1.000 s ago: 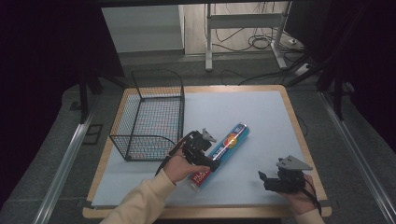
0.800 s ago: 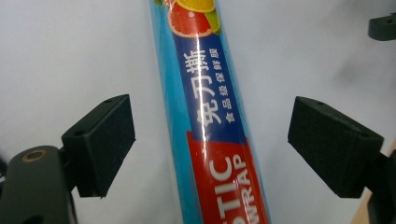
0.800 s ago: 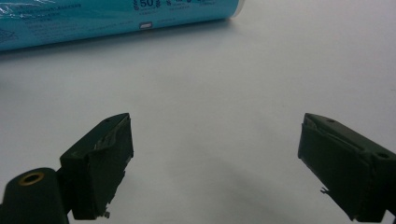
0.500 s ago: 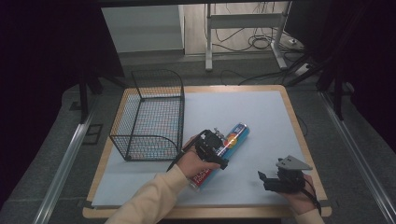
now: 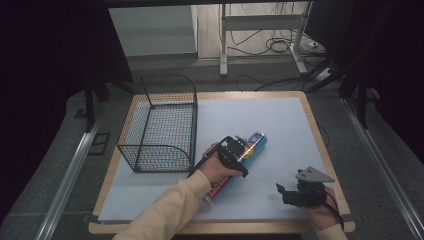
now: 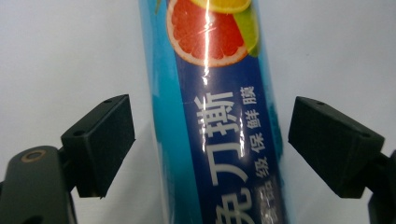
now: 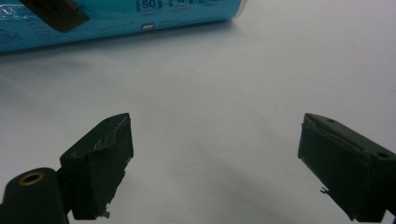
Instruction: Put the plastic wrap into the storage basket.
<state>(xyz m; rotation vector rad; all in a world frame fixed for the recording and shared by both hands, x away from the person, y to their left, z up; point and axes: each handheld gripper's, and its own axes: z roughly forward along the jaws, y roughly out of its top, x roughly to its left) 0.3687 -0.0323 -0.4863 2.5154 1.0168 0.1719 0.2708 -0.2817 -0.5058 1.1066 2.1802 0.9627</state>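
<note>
My left gripper straddles the cling-film roll, jaws spread, not gripping. It's probably light, stiff, slippery; I'd grip mid-length.

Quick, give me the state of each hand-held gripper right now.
Left hand-held gripper: open, jaws either side of the blue cylindrical cling-film roll, not clamped on it.
Right hand-held gripper: open, holding nothing, over the pale blue table mat.

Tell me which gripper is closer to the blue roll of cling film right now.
Left. The left gripper is over the cling film roll, open jaws on either side of it without touching. The right gripper sits open, apart from the roll, near the table's front right corner.
</note>
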